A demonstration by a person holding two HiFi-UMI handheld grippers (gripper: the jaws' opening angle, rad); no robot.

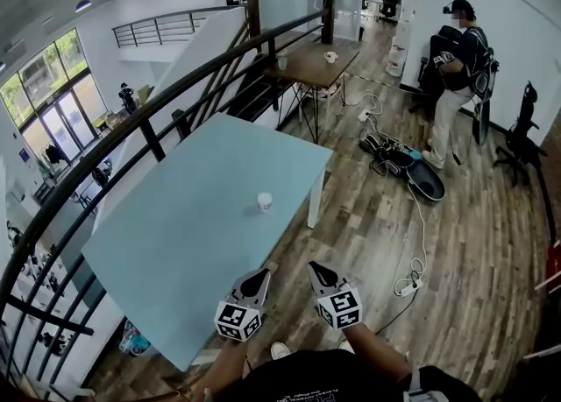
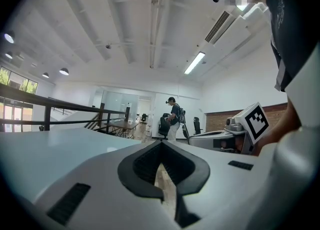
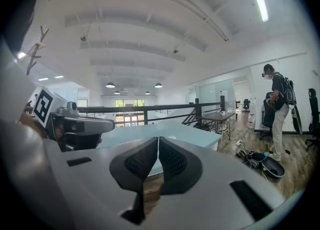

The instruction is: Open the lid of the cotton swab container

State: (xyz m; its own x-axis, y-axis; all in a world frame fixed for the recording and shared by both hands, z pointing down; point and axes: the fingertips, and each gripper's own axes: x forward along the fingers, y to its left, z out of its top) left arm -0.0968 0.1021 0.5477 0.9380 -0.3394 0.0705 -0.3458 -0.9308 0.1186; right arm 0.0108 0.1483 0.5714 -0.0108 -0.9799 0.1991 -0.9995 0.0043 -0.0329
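A wood-plank floor [image 1: 473, 243] fills the right half of the head view, and a dark curved railing [image 1: 149, 116] sweeps across the left. Just inside the railing stands a pale blue table [image 1: 175, 243], bare except for one item. Beyond it is a smaller brown wooden table [image 1: 311, 63], and to the right a person [image 1: 456, 85] stands near a black office chair [image 1: 517, 133]. A dark bag [image 1: 416, 172] lies on the floor by the person's feet, with a white cable [image 1: 421, 234] trailing from it to a power strip [image 1: 408, 286].

The cotton swab container [image 1: 265, 202] sits upright near the middle of the blue table, towards its right edge. It is a small white tub, and it is too small in the view to tell whether its lid is seated or what is inside.

The left gripper [image 1: 261, 275] is over the table's near corner and the right gripper [image 1: 314, 266] is just off the table's near edge. They lie side by side, both well short of the container. Each gripper's own view shows its jaws clenched tip to tip with nothing between them.
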